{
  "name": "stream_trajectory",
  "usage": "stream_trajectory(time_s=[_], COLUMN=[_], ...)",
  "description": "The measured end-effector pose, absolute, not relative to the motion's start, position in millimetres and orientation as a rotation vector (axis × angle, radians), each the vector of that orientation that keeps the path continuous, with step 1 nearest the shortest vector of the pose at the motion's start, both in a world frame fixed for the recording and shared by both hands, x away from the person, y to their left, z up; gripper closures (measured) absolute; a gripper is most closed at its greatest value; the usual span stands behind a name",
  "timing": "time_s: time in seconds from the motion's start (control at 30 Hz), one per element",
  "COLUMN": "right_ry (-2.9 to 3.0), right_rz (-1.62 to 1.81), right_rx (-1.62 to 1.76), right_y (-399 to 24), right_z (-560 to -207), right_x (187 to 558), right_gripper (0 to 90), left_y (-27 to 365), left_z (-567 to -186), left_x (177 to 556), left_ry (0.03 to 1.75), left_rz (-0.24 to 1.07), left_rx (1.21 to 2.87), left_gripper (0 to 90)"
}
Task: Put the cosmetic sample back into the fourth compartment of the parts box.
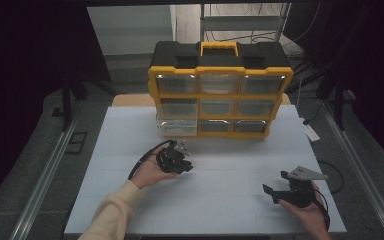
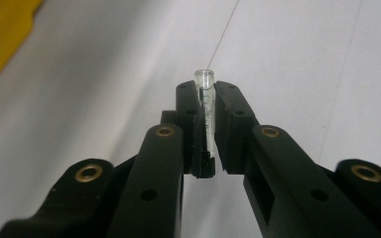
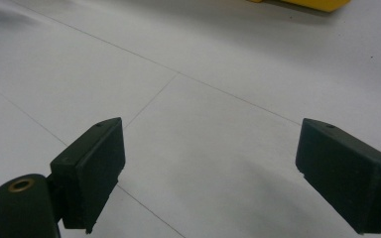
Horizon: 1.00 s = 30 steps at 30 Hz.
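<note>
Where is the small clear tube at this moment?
In the left gripper view, the clear tube stands clamped between the left gripper pads, over the white table.

A small clear glass tube (image 2: 206, 106) with faint pale markings is seen between the matt black pads of the left claw (image 2: 206, 94), whose arms are dotted with brass-coloured rivets. The right claw (image 3: 208, 163) is black as well, topped by a grey three-cornered plate (image 1: 306, 174). The flat white bench (image 1: 230, 165) is crossed by thin grey lines. The plastic drawer cabinet (image 1: 220, 90) is framed in yellow, capped in black, with translucent clear drawers. A cream sleeve (image 1: 111, 212) is worn on the left forearm
</note>
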State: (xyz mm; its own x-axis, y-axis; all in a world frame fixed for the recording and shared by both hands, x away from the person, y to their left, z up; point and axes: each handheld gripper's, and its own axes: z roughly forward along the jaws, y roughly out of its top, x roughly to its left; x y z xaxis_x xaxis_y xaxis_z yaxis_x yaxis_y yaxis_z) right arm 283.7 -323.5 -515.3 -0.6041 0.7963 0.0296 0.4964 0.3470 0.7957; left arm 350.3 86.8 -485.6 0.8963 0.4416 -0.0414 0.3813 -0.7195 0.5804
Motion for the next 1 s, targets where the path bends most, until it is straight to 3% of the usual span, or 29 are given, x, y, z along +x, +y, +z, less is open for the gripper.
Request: stream_trajectory(time_s=[1.0], right_ry=[2.253], right_rz=[1.134], right_rx=[1.139], right_y=[-324], right_z=[-515], right_x=[284], right_gripper=[12.6], left_y=[98], left_z=[-453], left_x=[337], left_ry=[0.581], left_rz=[0.192], left_rx=[2.349], left_gripper=[80.5])
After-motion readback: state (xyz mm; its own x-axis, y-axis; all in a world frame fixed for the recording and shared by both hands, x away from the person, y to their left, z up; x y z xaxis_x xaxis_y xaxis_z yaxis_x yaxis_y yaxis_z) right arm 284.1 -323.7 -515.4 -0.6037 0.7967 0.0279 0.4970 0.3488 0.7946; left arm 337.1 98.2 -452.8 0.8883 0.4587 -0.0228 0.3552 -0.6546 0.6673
